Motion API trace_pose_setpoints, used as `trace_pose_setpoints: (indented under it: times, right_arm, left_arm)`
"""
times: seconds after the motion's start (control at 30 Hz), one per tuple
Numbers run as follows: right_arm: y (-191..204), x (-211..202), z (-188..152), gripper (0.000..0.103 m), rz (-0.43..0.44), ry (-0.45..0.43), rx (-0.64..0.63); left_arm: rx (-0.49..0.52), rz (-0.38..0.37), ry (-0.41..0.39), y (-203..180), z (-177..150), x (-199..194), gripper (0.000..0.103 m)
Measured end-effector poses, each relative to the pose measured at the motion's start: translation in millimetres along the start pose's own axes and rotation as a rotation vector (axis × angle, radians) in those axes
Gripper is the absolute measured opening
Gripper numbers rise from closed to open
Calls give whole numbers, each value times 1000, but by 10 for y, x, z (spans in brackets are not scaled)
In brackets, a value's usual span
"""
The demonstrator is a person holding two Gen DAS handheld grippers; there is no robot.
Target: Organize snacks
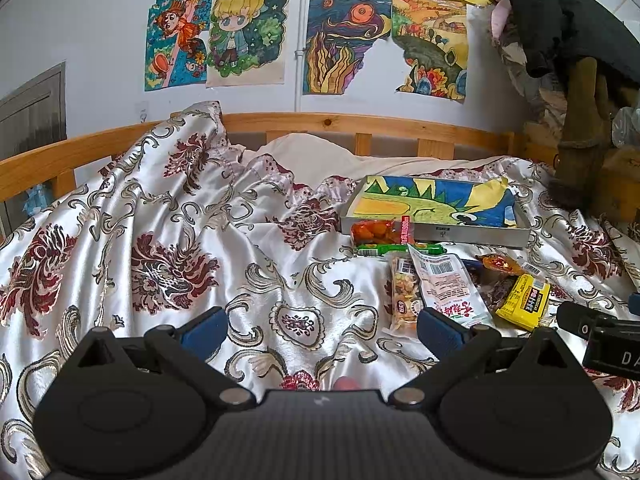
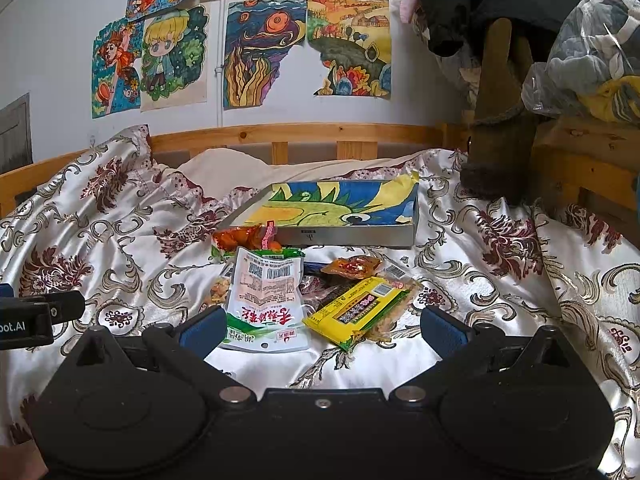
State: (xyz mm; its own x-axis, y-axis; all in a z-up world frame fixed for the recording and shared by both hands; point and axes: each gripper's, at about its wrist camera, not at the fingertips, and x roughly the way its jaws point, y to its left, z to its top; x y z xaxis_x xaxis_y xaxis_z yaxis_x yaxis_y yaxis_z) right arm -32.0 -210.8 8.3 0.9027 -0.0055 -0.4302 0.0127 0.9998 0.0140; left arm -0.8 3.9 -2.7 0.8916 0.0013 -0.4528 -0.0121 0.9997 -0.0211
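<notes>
Roughly seven snack packets [image 2: 276,300], one tray [image 2: 344,236]

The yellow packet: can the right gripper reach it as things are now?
Probably yes. The right gripper is open, and the yellow packet lies on the bedspread just ahead between its fingers, on top of the pile with nothing covering it.
</notes>
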Motion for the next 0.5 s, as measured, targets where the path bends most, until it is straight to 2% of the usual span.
trace_pose_setpoints:
  times: [0.5]
  right_arm:
    - [-9,13,14,102,-9,2,5]
  left_arm:
    - [-5,14,11,32,16,27,103]
